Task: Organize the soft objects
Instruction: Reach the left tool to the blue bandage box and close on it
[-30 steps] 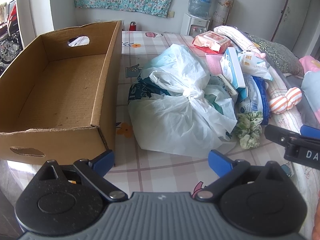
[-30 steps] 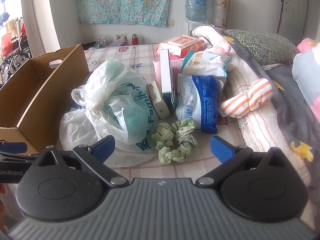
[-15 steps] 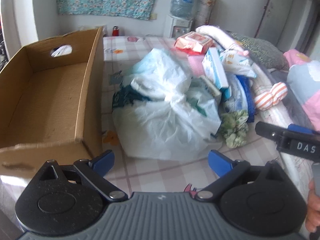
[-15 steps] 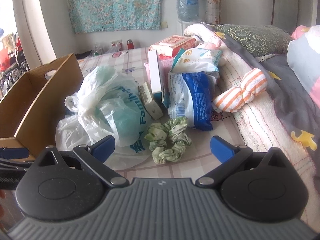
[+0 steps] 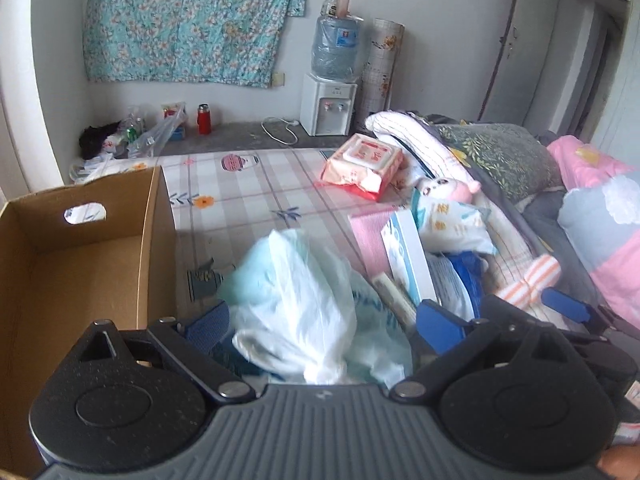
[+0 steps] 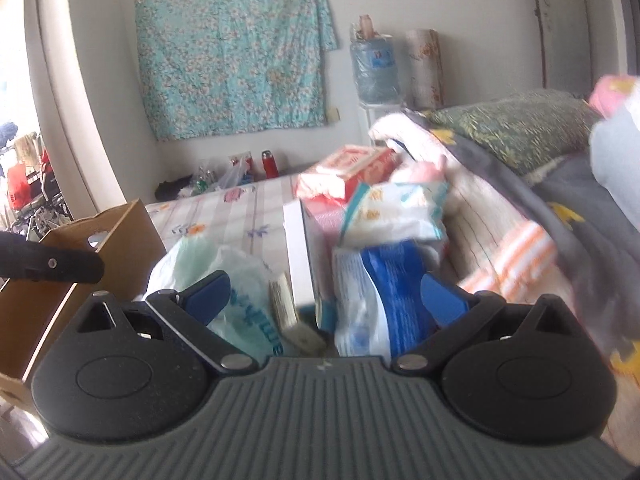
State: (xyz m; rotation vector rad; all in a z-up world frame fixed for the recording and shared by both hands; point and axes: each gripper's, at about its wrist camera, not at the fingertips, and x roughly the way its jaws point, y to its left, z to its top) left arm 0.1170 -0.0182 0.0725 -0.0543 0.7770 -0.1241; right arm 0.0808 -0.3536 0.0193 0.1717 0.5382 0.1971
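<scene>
- Plastic bag (image 5: 296, 304): thin, white/pale-teal film, stuffed and crumpled. Prob. light, v. soft, slippery, film tears easily. Best hold, I'd say: pinch a bunched fold or the gathered top, not the smooth bulging side.
- Where: on the bed's checked sheet (image 5: 248, 196), just right of the cardboard box (image 5: 80, 264), touching the pile of packs on its other side.
- Left tool (image 5: 320, 320): wide open, blue fingers either side of the bag, low and close over it; nothing pinched yet, contact w/ film unclear.
- Right tool (image 6: 326, 292): also open, empty, aimed at the blue-white soft pack (image 6: 384, 300) and the upright white box (image 6: 298, 256) next to it. View is motion-blurred, so details fuzzy.
- Blue-white pack: glossy wrapper, squashy contents likely; slick, so grip across a flat end seam.
- Other soft stuff nearby: pink wet-wipes pack (image 5: 364, 160) further back, tissue pack (image 5: 448, 224), orange-striped plush (image 5: 528, 280) by the blankets.
- Cardboard box looks empty inside, handle hole at far end; likely drop spot.
- Risk: bag sags or slips when lifted by one thin layer.
</scene>
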